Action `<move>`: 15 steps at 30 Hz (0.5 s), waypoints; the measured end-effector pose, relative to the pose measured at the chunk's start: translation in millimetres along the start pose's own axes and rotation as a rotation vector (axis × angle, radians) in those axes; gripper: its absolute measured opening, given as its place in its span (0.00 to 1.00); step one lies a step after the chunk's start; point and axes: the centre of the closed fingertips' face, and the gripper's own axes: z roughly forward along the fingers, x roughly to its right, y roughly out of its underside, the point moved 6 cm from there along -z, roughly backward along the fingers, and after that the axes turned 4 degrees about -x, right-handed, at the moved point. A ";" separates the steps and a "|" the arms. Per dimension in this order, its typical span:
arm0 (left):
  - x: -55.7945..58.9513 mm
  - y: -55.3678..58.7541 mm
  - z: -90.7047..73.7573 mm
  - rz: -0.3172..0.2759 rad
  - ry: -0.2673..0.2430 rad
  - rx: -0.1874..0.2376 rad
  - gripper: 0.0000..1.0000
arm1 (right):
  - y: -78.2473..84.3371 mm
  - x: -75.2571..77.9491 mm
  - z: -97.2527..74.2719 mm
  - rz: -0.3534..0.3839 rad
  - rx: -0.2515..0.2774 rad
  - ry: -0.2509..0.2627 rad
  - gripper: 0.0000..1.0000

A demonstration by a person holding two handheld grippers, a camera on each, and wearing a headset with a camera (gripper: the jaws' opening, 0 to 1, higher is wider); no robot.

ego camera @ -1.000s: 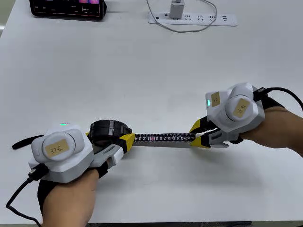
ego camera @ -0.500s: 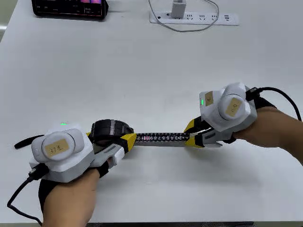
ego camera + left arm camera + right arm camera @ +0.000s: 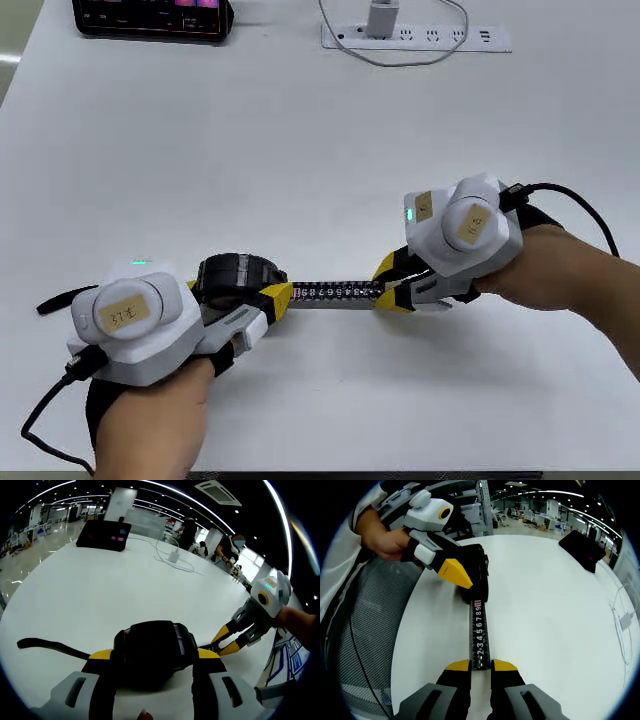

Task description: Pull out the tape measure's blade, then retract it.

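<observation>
Black case [image 3: 235,278] sits clamped in left claw [image 3: 155,656]; at 3 o'clock, right claw [image 3: 481,666] pinches the blade [image 3: 479,630] by its tip. Blade: probably thin, springy steel; grip the tip firmly.

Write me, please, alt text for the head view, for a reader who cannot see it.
On a white table, the left claw grips a black tape measure while the right claw pinches the end of its short, numbered blade, drawn out between them. A power strip and a dark tablet lie at the table's far edge.
</observation>
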 end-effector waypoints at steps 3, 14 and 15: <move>0.1 0.0 0.0 -0.001 0.001 0.001 0.57 | -3.2 -0.1 2.3 -0.001 0.006 -0.003 0.11; 0.0 -0.1 -0.1 -0.003 0.004 0.000 0.57 | -15.3 -0.2 11.1 -0.006 0.027 -0.014 0.11; -0.1 -0.1 -0.1 -0.003 0.004 0.000 0.57 | -16.7 -0.4 12.4 -0.006 0.030 -0.017 0.11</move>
